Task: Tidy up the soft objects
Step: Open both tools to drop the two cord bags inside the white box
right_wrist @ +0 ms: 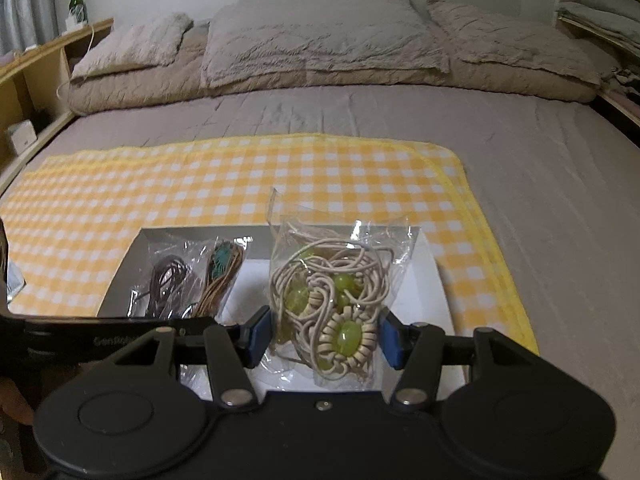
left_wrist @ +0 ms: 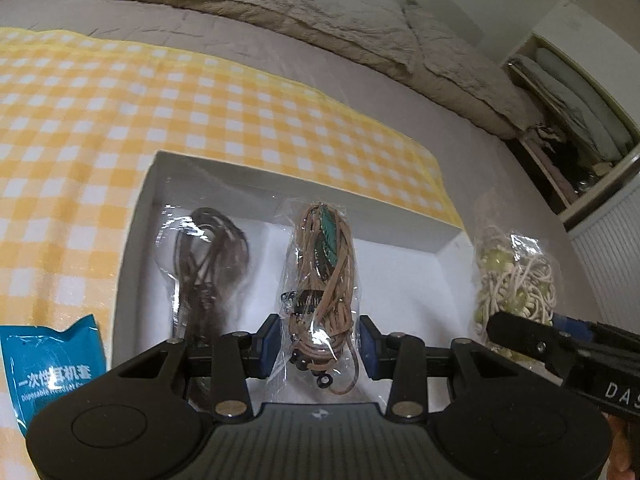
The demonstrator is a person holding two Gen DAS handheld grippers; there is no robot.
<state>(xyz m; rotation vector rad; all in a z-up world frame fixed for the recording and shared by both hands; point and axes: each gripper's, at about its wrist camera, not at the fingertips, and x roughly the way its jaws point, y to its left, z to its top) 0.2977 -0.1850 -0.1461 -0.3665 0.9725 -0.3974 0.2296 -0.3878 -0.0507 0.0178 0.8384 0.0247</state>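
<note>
A bed (right_wrist: pixel 520 152), covered by a grey-brown sheet, is seen from its foot. Crinkled beige pillows (right_wrist: pixel 320 40) are lined up along a folded quilt (right_wrist: pixel 132 84) at the head end. A yellow-and-white checked cloth (right_wrist: pixel 200 184) is spread flat across the near part of the sheet — its right edge well short of the bed's right side. On the cloth are set a shallow white box (left_wrist: pixel 136 240) and, just left of it, a teal sealed packet (left_wrist: pixel 52 364) — printed side up.

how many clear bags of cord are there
3. Dark brown bag lies left in the white box; tan bag sits between the left tool's pads; cream beaded bag sits between the right tool's pads.
</note>
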